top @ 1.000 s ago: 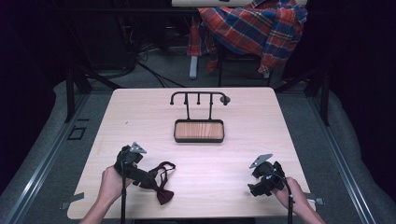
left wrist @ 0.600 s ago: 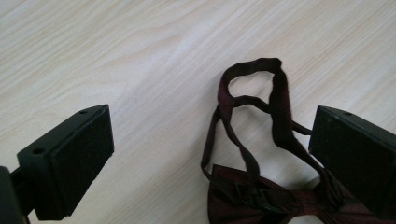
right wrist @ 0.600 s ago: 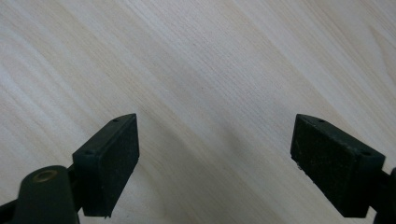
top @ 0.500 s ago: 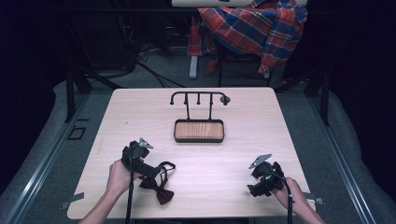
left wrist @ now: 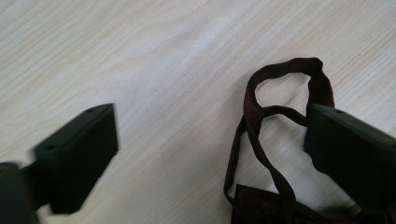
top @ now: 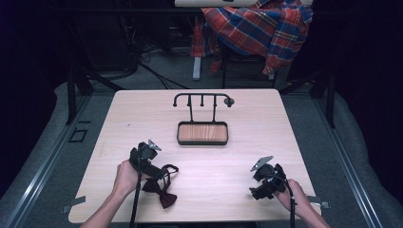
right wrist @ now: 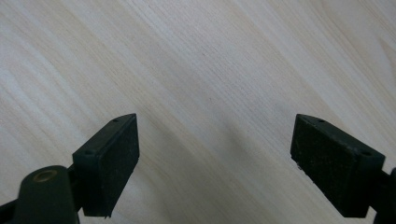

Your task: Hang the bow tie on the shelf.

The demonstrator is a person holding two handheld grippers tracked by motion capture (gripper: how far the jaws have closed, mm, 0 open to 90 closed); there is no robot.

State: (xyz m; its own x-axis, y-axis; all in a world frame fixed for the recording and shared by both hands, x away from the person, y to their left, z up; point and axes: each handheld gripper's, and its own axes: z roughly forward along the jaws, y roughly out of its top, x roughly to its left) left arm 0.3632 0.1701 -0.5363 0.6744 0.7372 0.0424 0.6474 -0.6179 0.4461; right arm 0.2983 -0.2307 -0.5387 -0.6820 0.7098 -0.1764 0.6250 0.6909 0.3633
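A dark maroon bow tie (top: 160, 192) lies on the wooden table near its front left, its thin strap (left wrist: 261, 121) looped out across the wood. My left gripper (top: 157, 171) hovers right over the strap, open, with the loop (left wrist: 292, 70) partly between its jaws and the right jaw overlapping the strap. My right gripper (top: 259, 183) is low over bare wood at the front right, also open, with nothing between its jaws (right wrist: 215, 158).
A black stand with a wooden tray base (top: 202, 133) and a hook rail (top: 202, 97) stands at the table's middle back. A plaid cloth (top: 256, 28) hangs over a chair beyond the far edge. The table's front edge (top: 214, 219) is close to both hands.
My left gripper has moved right and a little forward, from beside the bow tie to over its strap. The right gripper has stayed put.
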